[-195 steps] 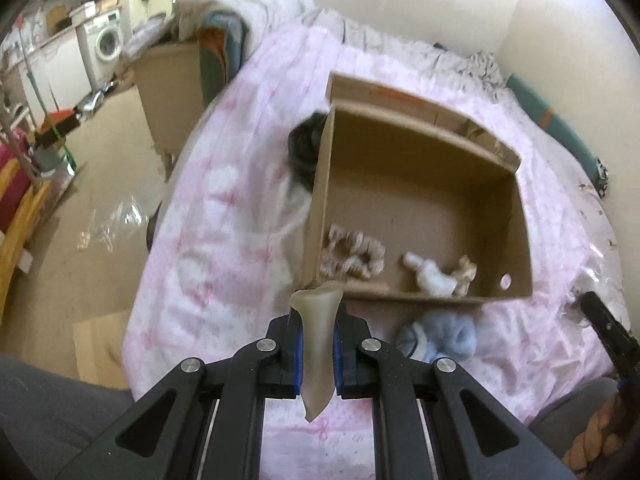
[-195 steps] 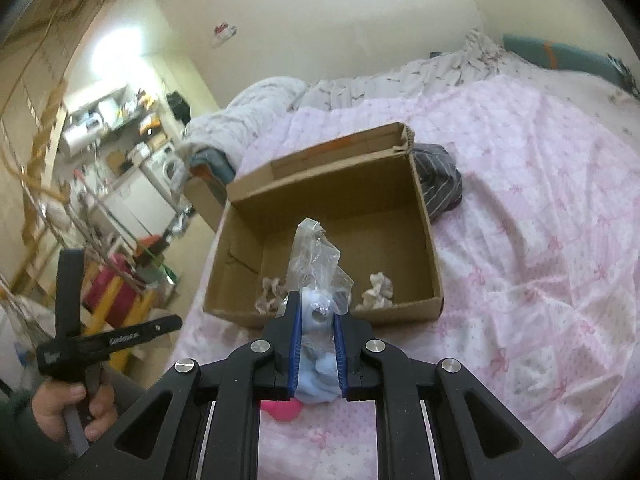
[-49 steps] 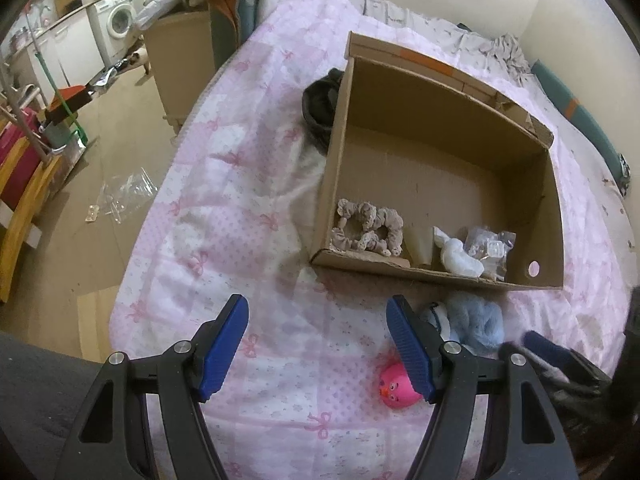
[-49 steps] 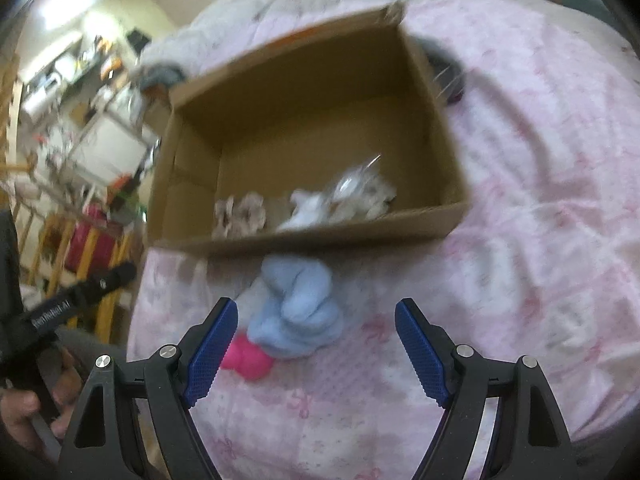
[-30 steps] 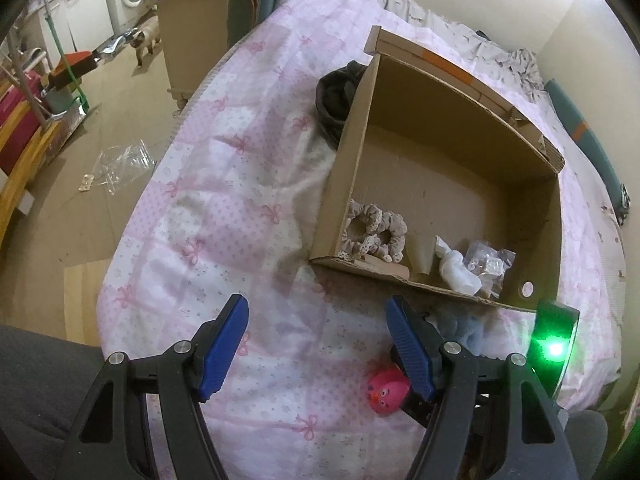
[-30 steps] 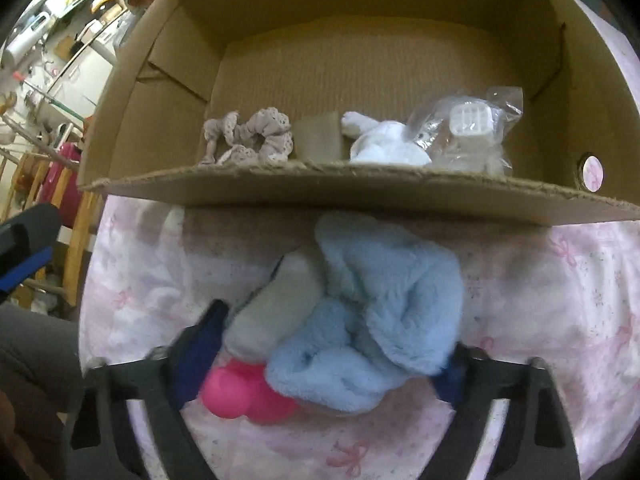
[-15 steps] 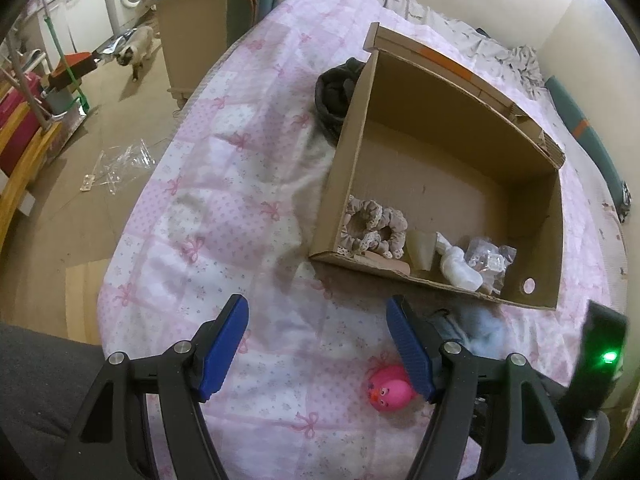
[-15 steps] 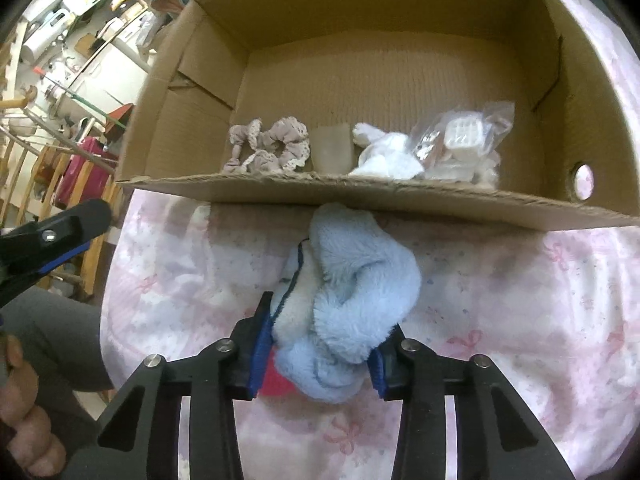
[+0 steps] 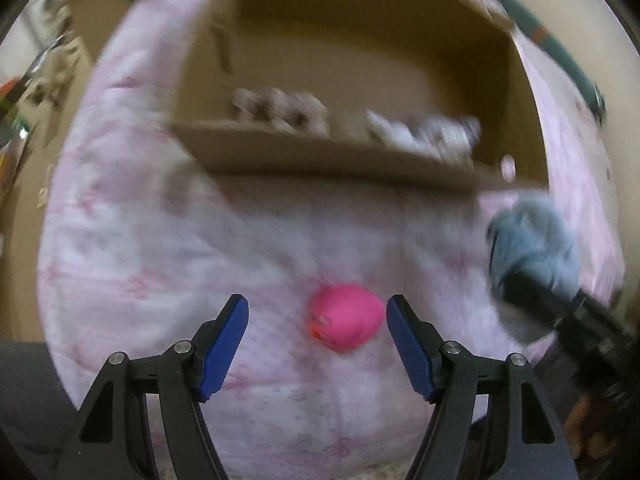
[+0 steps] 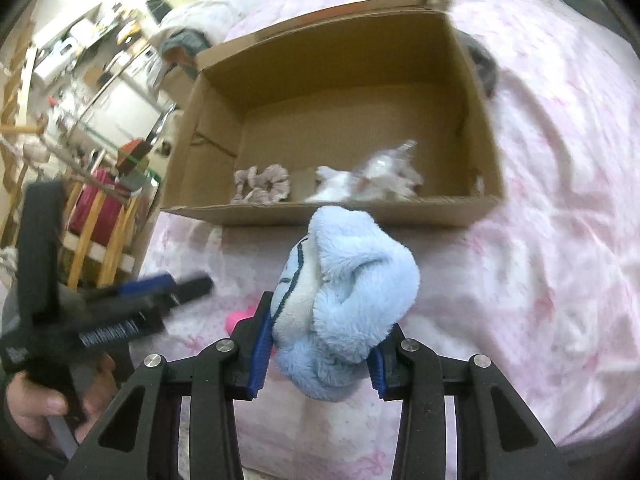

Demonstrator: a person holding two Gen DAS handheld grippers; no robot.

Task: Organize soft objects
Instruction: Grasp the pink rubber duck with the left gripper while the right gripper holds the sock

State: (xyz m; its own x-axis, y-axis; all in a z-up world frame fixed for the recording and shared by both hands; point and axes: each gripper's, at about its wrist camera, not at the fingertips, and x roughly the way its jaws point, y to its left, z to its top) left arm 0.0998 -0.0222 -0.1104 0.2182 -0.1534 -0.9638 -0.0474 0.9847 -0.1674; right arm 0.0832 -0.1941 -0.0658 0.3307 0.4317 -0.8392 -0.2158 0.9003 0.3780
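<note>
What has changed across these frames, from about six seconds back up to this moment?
Both grippers dropped their first loads into the cardboard box. The right gripper then closed on the blue fluffy toy and lifted it. The left gripper, jaws open, moved down around the pink toy. The scrunchie stayed put.

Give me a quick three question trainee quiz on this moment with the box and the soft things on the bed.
1. True or false: the right claw is shut on the fluffy blue sock bundle.
2. What lies between the open left claw pads? A) pink toy B) scrunchie C) plastic bag
3. Fill in: the beige scrunchie lies inside the ____.

Key: 1 true; 2 A; 3 cardboard box.
</note>
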